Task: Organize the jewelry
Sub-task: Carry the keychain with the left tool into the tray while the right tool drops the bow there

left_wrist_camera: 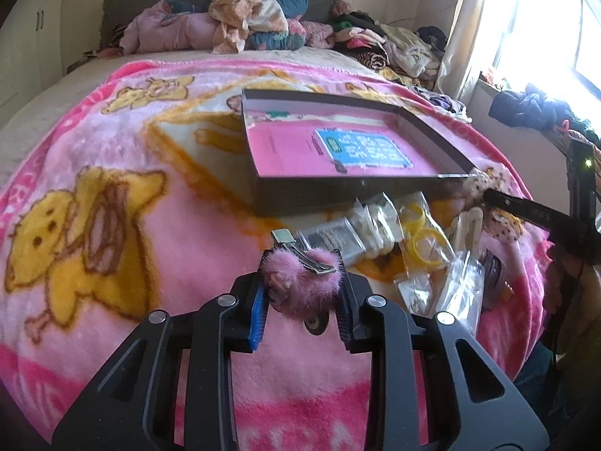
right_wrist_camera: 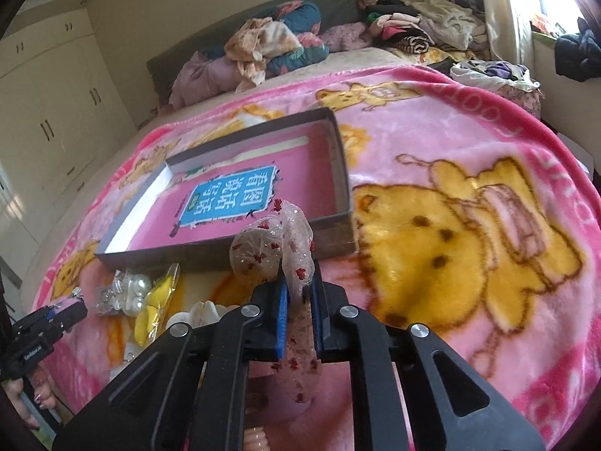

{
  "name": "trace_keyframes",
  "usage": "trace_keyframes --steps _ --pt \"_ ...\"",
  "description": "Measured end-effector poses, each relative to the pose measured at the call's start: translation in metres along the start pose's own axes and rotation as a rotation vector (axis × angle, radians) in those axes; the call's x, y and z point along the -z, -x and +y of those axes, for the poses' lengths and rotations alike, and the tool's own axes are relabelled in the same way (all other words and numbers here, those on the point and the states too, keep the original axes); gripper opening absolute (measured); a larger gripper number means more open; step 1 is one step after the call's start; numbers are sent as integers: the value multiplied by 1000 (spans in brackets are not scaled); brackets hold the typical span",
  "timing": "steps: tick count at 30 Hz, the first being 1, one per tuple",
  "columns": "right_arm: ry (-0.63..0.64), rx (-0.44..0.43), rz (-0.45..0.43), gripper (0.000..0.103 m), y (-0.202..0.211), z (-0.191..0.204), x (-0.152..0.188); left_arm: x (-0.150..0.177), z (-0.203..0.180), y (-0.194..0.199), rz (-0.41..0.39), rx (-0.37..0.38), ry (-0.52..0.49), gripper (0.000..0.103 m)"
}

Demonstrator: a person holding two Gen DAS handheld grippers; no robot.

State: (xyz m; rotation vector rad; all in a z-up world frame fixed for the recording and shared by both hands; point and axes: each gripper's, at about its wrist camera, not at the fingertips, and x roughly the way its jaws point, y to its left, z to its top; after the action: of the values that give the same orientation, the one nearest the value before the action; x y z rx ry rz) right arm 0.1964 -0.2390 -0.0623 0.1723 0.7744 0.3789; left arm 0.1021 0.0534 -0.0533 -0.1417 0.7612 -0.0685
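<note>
My left gripper (left_wrist_camera: 302,274) is shut on a fluffy pink pom-pom hair clip (left_wrist_camera: 304,285) with a metal clasp, held above the blanket in front of the box. My right gripper (right_wrist_camera: 300,282) is shut on a translucent scrunchie with red flowers (right_wrist_camera: 278,248), held just in front of the box's near wall. The open dark box (left_wrist_camera: 338,191) has a pink lining with a blue label; it also shows in the right wrist view (right_wrist_camera: 338,240). Bagged jewelry lies by the box: yellow bangles (left_wrist_camera: 424,240), pearls (right_wrist_camera: 131,289), a silver packet (left_wrist_camera: 330,240).
A pink cartoon blanket (left_wrist_camera: 112,188) covers the bed. Piled clothes (left_wrist_camera: 255,18) lie at the headboard and along the window side (right_wrist_camera: 432,22). The left gripper shows at the right wrist view's left edge (right_wrist_camera: 56,315). Cupboards (right_wrist_camera: 56,94) stand on the left.
</note>
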Motion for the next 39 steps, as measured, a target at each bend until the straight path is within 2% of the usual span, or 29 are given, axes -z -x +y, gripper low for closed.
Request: trace_keyframes --steps 10,20,31,39 --pt "-3 26 -77 10 33 -9 -12 -36 -5 -5 -66 0 -14 22" --pt "14 25 -107 10 38 -7 -38 -73 -9 -24 -108 0 -33 22" --pt "60 -15 -113 10 17 19 -74 -96 -9 -58 -90 -2 -34 22" --pt "70 -50 -57 10 -20 34 -93 -103 -10 -88 -30 6 -29 22"
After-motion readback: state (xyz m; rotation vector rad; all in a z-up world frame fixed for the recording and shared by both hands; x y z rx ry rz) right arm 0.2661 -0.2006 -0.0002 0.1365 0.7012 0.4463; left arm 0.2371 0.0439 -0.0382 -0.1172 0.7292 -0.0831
